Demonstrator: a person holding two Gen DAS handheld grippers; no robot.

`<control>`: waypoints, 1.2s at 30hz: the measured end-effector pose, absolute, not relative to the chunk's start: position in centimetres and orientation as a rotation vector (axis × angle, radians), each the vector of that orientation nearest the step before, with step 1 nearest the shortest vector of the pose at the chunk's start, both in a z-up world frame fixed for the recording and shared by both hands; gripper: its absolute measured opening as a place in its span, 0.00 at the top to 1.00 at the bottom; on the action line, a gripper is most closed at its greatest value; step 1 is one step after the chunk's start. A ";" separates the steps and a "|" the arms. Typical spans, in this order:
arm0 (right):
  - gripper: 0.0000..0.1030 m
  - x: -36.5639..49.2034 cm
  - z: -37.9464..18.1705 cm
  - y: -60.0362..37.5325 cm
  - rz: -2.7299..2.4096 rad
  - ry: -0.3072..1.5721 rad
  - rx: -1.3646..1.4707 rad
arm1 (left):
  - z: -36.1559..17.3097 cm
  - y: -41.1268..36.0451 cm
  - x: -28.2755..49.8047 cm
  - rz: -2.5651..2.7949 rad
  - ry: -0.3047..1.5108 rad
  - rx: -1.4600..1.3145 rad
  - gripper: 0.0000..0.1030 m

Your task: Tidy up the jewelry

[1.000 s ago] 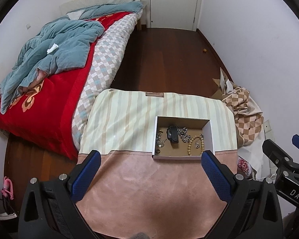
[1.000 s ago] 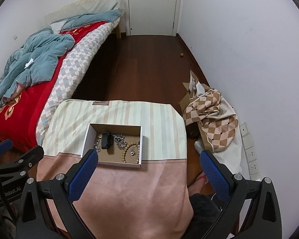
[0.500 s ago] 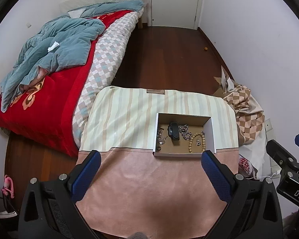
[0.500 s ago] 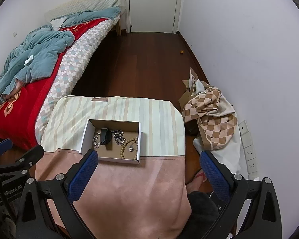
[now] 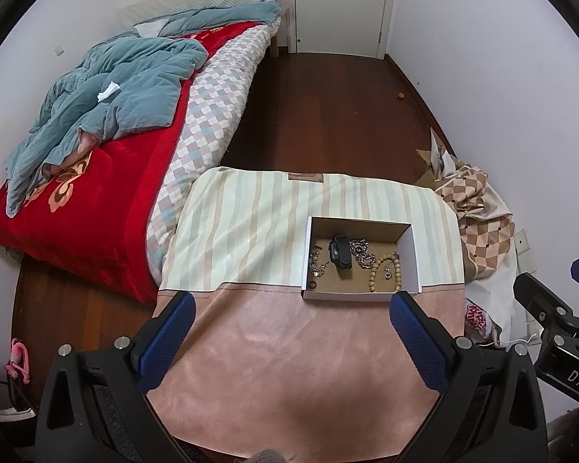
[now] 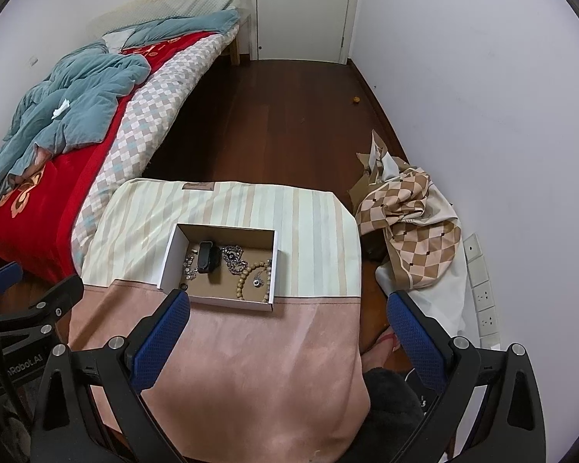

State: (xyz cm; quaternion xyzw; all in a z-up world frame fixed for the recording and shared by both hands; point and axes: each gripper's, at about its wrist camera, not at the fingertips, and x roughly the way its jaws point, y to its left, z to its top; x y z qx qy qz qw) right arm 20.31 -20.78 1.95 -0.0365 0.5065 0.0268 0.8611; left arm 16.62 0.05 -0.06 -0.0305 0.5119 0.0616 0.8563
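Observation:
A shallow white cardboard box [image 5: 415, 258] [image 6: 166, 258] stands on a small cloth-covered table [image 5: 289, 347] [image 6: 251, 347]. Inside lie a wooden bead bracelet [image 5: 382, 270] [image 6: 251, 276], a black watch-like item [image 5: 340, 256] [image 6: 205, 256], a silver chain [image 5: 361, 256] [image 6: 233, 258] and small silver pieces [image 5: 316, 264] [image 6: 189, 264]. My left gripper [image 5: 291, 306] is open and empty, held high above the table's near side. My right gripper [image 6: 287, 305] is open and empty, above the table's near right part. Each gripper shows at the edge of the other's view.
A bed with a red blanket [image 5: 88, 200] and a blue quilt [image 5: 112, 92] lies to the left. A checkered cloth heap [image 6: 413, 208] lies on the floor to the right by the wall. Dark wood floor [image 6: 281, 123] leads to a white door [image 6: 301, 7].
Both views have shifted slightly: the table and box sit a little lower and farther in the frames. Both grippers stay open and empty. The jewelry has not moved.

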 end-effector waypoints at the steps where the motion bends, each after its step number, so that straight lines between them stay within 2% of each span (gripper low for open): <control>1: 0.00 20.3 2.0 -20.8 0.057 1.063 -0.076 | -0.1 0.0 16.6 0.132 1.074 -0.062 0.00; 36: 0.00 19.5 2.1 -20.9 0.062 1.069 -0.073 | 0.8 -0.5 15.8 0.134 1.062 -0.051 0.00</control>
